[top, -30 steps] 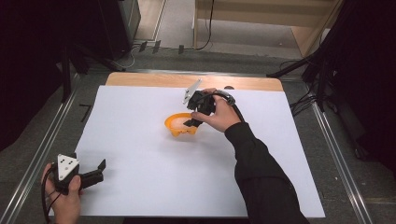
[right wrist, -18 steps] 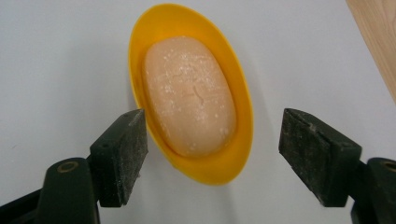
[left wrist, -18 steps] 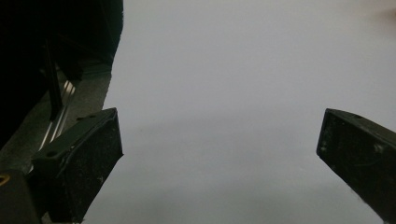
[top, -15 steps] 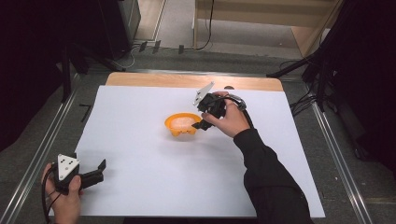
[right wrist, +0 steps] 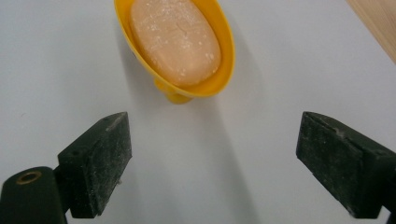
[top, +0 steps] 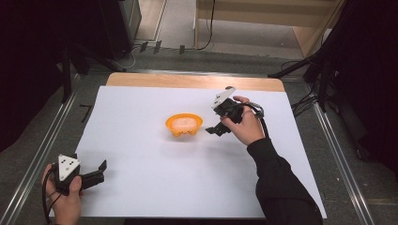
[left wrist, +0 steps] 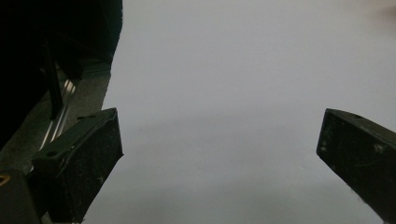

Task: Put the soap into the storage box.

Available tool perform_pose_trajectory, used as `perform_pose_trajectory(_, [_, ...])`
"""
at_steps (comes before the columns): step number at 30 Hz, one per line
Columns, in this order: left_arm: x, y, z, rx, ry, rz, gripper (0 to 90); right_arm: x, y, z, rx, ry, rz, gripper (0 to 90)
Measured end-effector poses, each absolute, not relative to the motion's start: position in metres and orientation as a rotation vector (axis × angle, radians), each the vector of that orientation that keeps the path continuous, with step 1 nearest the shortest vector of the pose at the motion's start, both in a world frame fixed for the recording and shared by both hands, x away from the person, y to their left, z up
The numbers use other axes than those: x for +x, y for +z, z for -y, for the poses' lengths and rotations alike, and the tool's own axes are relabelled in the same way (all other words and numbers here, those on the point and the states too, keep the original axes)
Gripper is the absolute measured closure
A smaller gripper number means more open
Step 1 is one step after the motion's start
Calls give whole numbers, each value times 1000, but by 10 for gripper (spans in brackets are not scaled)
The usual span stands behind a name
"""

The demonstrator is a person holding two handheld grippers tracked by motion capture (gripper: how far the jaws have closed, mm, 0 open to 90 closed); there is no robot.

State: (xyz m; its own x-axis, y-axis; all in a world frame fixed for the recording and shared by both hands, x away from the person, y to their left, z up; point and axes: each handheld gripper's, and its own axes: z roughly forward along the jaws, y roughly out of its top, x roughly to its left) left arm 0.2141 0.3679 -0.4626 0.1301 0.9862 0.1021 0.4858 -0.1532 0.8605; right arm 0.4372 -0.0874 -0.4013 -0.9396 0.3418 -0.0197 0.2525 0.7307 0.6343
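Note:
An orange soap dish (top: pixel 184 124) stands on the white sheet (top: pixel 141 187) near the table's middle, with a pale pink bar of soap (top: pixel 183 123) lying in it. In the right gripper view the dish (right wrist: pixel 219 70) and the soap (right wrist: pixel 175 39) lie just beyond the jaws. My right gripper (top: pixel 213 130) hovers a short way right of the dish; its jaws have just been opening and stand open with nothing between them (right wrist: pixel 212 163). My left gripper (top: pixel 102 169) rests near the front left corner, open over bare sheet (left wrist: pixel 219 154).
The wooden table edge (top: pixel 187 80) runs along the far side of the sheet. Metal rails (top: pixel 51 126) flank the table left and right. Black cables (top: pixel 300 101) lie on the floor at the right.
My right gripper has pulled away to the right from the soap dish and its jaws have opened. The dish and soap stay in place. The left gripper has not moved.

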Motion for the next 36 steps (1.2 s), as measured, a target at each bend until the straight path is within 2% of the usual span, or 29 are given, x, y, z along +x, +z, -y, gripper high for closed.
perform_pose_trajectory(3, [214,-463,-368,1733,939,-1433,6,434,-404,97,528,984,-2776,68])
perform_pose_trajectory(36, [215,-463,-366,1749,947,-1430,7,386,-432,182,819,1014,-2592,11])
